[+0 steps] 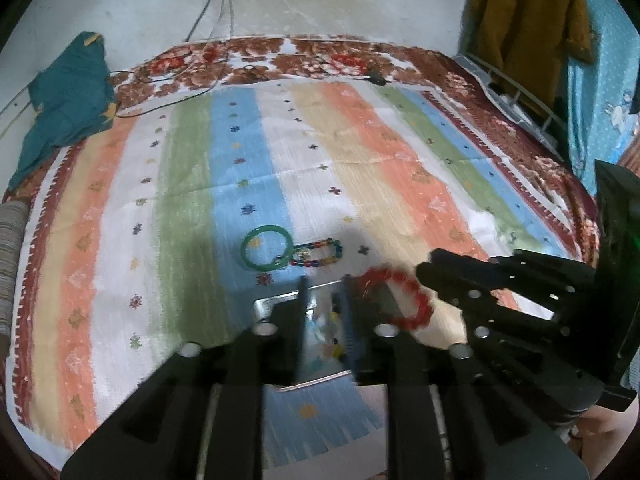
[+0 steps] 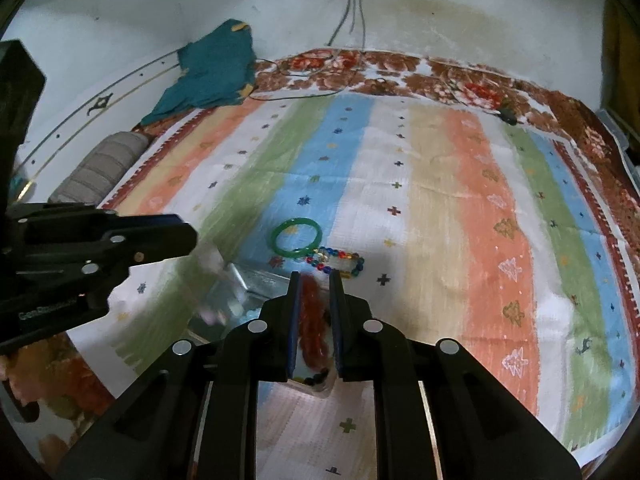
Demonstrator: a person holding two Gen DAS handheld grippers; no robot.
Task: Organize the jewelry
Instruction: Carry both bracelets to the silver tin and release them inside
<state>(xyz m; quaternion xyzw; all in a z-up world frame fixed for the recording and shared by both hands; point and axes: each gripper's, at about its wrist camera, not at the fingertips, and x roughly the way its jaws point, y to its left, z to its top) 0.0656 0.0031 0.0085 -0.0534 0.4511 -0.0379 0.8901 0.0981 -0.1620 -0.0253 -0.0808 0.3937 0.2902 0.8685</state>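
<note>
**A:** What do you get from the left wrist?

**B:** My left gripper (image 1: pixel 325 300) hangs over a shallow clear plastic tray (image 1: pixel 276 303) lying on the striped multicoloured bedspread (image 1: pixel 360 152). The fingers stand a little apart, and I see no pad pressing on anything. Small pale and yellow pieces show between them, blurred, and I judge they lie in the tray. To the right a red beaded bracelet (image 1: pixel 404 300) sits at the tip of my right gripper (image 1: pixel 424 276); from here I cannot tell whether it is pinched. Beyond the tray a green glass-like bangle (image 1: pixel 266 249) lies flat on the spread, touching a string of multicoloured beads (image 1: pixel 318 254).

**A:** And the right wrist?

**B:** My right gripper's fingers (image 2: pixel 294 320) are parted a little, and the red bracelet (image 2: pixel 314 320) hangs in the gap over the tray (image 2: pixel 256 280), with no pad clearly squeezing it. A few dark beads (image 2: pixel 316 379) lie in the tray beneath. My left gripper (image 2: pixel 192 236) reaches in from the left above the tray's far side. The green bangle (image 2: pixel 297 240) and the coloured bead string (image 2: pixel 338 262) wait just past the tray.

**A:** Why both over the tray?

**B:** I judge it is where the jewelry is gathered. Two pieces remain outside it.
</note>
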